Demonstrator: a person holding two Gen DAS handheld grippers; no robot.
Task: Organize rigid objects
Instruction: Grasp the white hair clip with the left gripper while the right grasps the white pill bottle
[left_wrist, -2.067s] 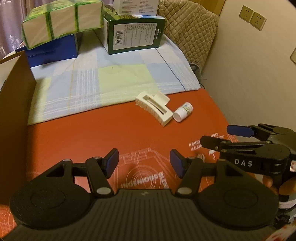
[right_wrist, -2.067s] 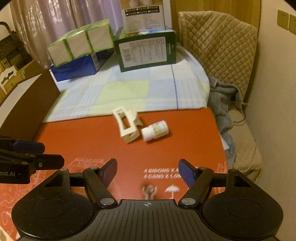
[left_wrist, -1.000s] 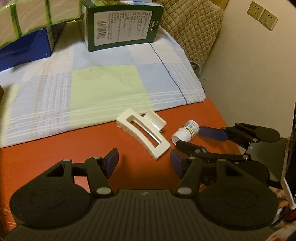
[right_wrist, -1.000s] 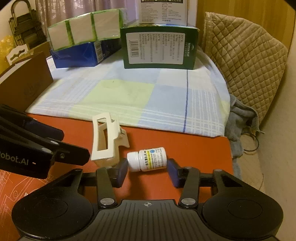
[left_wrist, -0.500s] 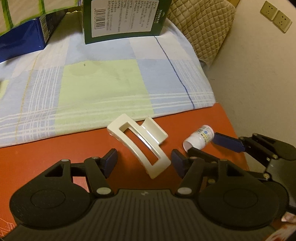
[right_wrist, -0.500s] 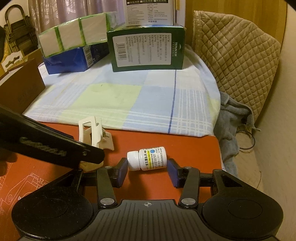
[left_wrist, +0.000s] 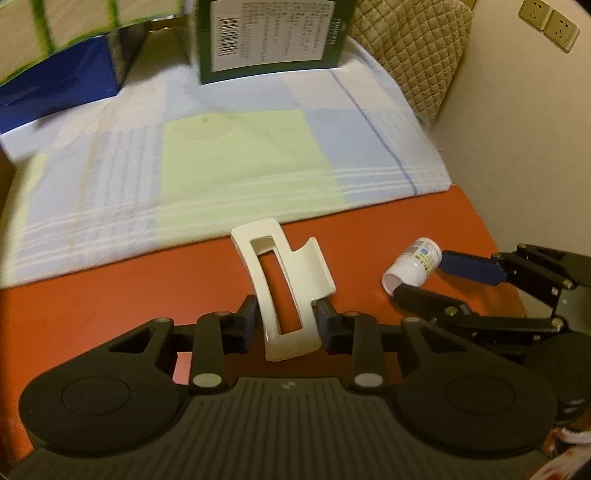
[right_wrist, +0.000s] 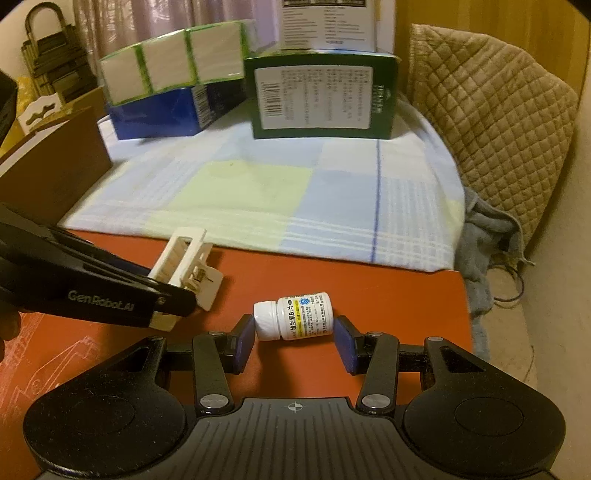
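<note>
The left tongs (left_wrist: 284, 325) pinch the cream hair claw clip (left_wrist: 286, 291) across its near end, the blue pads pressed against both sides so the clip's long body points away toward the far cloth. That grip across the narrow width looks chosen because the length would not fit between the pads.

The right tongs (right_wrist: 294, 341) are spread around the white pill bottle (right_wrist: 293, 316), which lies on its side on the red bench (right_wrist: 369, 295), cap to the left. The left pad sits just beside the cap; a small gap shows at the base, so the bottle is bracketed, not yet gripped. Closing along the bottle's axis, cap to base, should stop it rolling away.

The right wrist view shows the clip's spring hinge and teeth, and suggests its far end is tilted up off the bench, which the left view hides. The left wrist view shows how the pads meet the clip, and the bottle's round cap end between the right tongs' pads (left_wrist: 469, 267).

Far off lie the checked cloth (right_wrist: 295, 199) and stacked boxes (right_wrist: 321, 96).
</note>
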